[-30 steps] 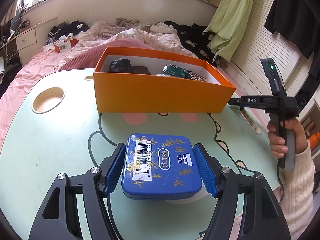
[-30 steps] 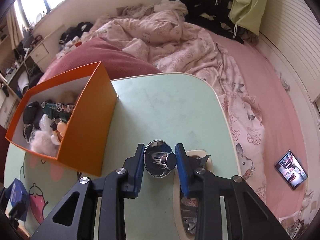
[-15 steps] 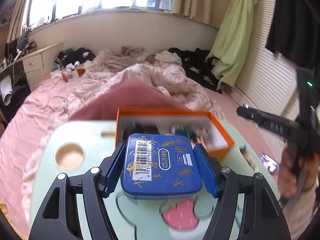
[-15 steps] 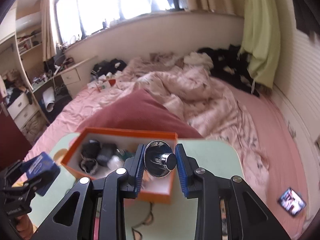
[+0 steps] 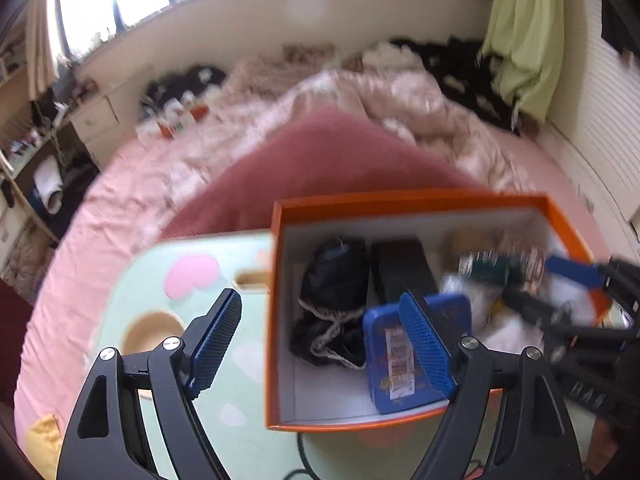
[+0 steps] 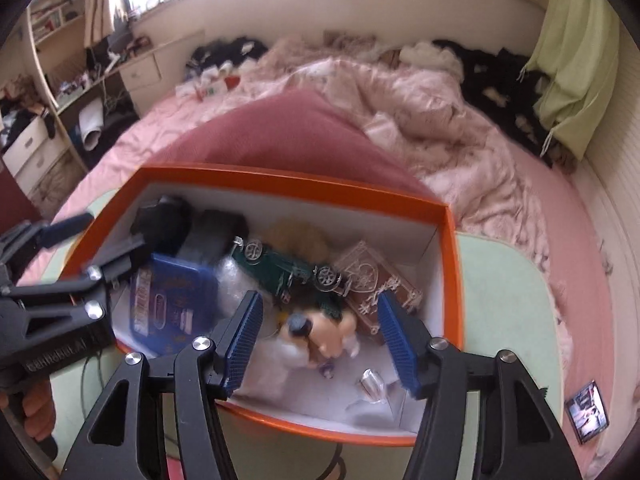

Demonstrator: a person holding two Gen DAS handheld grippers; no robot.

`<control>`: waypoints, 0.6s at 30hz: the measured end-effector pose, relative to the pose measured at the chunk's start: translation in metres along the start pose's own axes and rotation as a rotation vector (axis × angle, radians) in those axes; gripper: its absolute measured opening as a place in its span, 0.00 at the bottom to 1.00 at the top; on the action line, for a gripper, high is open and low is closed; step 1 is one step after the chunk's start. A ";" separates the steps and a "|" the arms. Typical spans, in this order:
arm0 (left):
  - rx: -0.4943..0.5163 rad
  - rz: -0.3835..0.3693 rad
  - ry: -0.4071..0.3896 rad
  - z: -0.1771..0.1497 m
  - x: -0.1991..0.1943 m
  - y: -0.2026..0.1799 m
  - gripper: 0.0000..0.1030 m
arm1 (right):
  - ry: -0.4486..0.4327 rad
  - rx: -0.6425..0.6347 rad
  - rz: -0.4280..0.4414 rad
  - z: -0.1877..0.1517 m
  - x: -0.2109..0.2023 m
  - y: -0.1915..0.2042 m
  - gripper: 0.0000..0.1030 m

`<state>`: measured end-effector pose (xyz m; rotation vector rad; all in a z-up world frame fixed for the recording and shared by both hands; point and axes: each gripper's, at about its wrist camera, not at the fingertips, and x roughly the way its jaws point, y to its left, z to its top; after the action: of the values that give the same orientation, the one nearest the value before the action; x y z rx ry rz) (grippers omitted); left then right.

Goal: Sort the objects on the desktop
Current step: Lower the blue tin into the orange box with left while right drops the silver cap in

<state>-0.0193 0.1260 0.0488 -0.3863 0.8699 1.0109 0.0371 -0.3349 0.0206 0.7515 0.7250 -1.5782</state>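
left gripper (image 5: 320, 338): fingers spread, empty
tin (image 5: 404, 360): blue, lying in box (image 5: 416, 200)
box: orange, on bench (image 5: 132, 280)

Home bedroom: unmade pink bed (image 6: 400, 120), drawers (image 6: 28, 152), clothes (image 6: 500, 92), curtain (image 6: 576, 60).

Orange box (image 6: 256, 178) white inside, blue tin (image 6: 172, 300), green toy car (image 6: 288, 270), mint table (image 5: 192, 432)

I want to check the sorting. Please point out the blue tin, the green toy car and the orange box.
blue tin (image 6: 172, 304): right wrist view, on its lid.
green toy car (image 6: 280, 270): right wrist view, on its body.
orange box (image 5: 412, 199): left wrist view, on its far rim.
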 end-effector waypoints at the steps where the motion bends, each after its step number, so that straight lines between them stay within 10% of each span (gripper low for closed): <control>1: -0.016 -0.029 -0.001 -0.002 0.000 0.001 0.81 | 0.006 0.000 -0.004 0.000 0.000 -0.002 0.57; 9: -0.056 -0.179 0.012 -0.027 -0.010 -0.002 0.82 | 0.020 -0.015 0.002 -0.019 -0.014 -0.011 0.57; 18: 0.030 -0.174 -0.062 -0.056 -0.044 -0.015 0.82 | -0.047 -0.042 0.028 -0.052 -0.043 -0.007 0.56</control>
<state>-0.0422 0.0568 0.0474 -0.3967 0.7806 0.8441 0.0387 -0.2670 0.0235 0.6892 0.7081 -1.5460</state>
